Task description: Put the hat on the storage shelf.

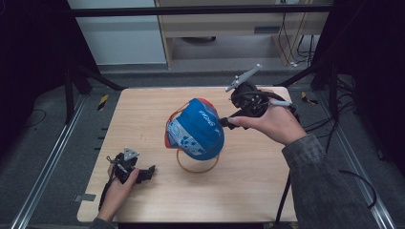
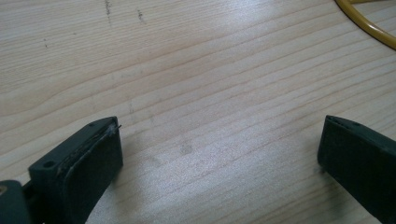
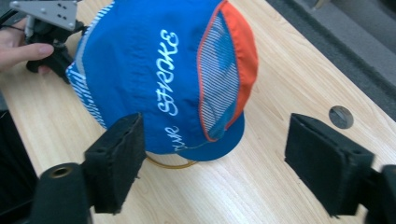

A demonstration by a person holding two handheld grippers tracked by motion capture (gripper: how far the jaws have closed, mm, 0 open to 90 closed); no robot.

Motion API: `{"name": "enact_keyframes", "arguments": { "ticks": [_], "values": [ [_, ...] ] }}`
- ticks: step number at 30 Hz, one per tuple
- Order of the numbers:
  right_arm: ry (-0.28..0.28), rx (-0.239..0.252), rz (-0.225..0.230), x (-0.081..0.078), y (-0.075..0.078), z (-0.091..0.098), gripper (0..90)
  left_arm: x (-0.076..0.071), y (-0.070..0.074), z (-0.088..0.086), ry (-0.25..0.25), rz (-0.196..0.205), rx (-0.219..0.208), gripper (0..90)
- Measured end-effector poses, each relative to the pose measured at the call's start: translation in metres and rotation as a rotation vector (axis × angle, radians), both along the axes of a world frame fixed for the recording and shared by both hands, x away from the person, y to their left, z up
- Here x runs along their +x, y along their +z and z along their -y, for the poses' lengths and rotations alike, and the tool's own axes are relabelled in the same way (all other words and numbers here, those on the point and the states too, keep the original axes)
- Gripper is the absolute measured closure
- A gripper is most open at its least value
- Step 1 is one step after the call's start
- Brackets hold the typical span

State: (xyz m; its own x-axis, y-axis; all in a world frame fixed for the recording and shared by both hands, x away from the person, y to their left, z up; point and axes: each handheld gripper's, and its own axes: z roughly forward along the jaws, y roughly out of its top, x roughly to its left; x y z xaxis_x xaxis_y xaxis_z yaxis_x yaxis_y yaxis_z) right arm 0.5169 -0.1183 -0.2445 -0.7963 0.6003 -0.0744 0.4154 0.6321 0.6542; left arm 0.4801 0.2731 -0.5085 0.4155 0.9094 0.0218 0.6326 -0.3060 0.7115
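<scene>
**Two grippers, one cap, nothing grabbed**

Two grippers are on the table [image 1: 248, 191], and neither has anything between its jaws. The cap [image 1: 198, 128] sits near the middle of the wooden top, perched above a yellow ring [image 1: 197, 168] that looks like the foot of a stand; the stand itself is hidden under the fabric, so I can't tell its shape.

The right gripper [image 1: 228, 120] is held up in the air just beside the cap's right side, jaws spread wide. In its own view the cap [image 3: 163, 74] is close in front, more toward the left jaw than between the two, and I can't tell if that jaw touches it.

The left gripper [image 1: 148, 172] is low at the near-left part of the table, well apart from the cap, jaws also spread wide over bare wood, with a bit of the ring [image 2: 369, 25] cut off at the corner.

The cap is thin blue cloth with an orange panel, striped mesh-looking sections and white script lettering I can't fully read. Jaw pads look like rough black foam. The table is pale wood grain with a small round metal disc [image 3: 341, 116] set in it.
</scene>
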Motion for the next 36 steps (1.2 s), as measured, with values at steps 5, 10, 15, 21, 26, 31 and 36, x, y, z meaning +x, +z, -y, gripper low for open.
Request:
{"name": "enact_keyframes", "arguments": {
  "ticks": [5, 10, 15, 21, 26, 31, 36],
  "values": [
    [-0.029, 0.01, 0.016, -0.001, -0.004, 0.008, 12.7, 0.0, 0.0, 0.0, 0.0, 0.0, 0.0, 0.0],
    [-0.046, 0.019, 0.029, -0.003, -0.009, 0.017, 8.8, 0.0, 0.0, 0.0, 0.0, 0.001, 0.0, 0.0],
    [-0.055, 0.029, 0.032, -0.003, -0.011, 0.023, 7.4, 0.0, 0.0, 0.0, 0.0, 0.001, 0.0, 0.0],
    [-0.052, 0.035, 0.061, -0.011, -0.016, 0.03, 5.6, 0.0, 0.0, 0.0, 0.0, 0.001, 0.0, 0.0],
    [-0.047, 0.043, 0.077, -0.016, -0.02, 0.038, 5.4, 0.0, 0.0, 0.0, 0.002, 0.002, -0.003, 0.0],
    [-0.061, 0.059, 0.086, -0.02, -0.025, 0.046, 5.4, 0.0, 0.0, 0.001, 0.002, 0.001, -0.005, 0.0],
    [-0.074, 0.064, 0.08, -0.027, -0.035, 0.056, 5.3, 0.0, 0.0, 0.0, -0.001, -0.001, -0.002, 0.0]
  ]
}}
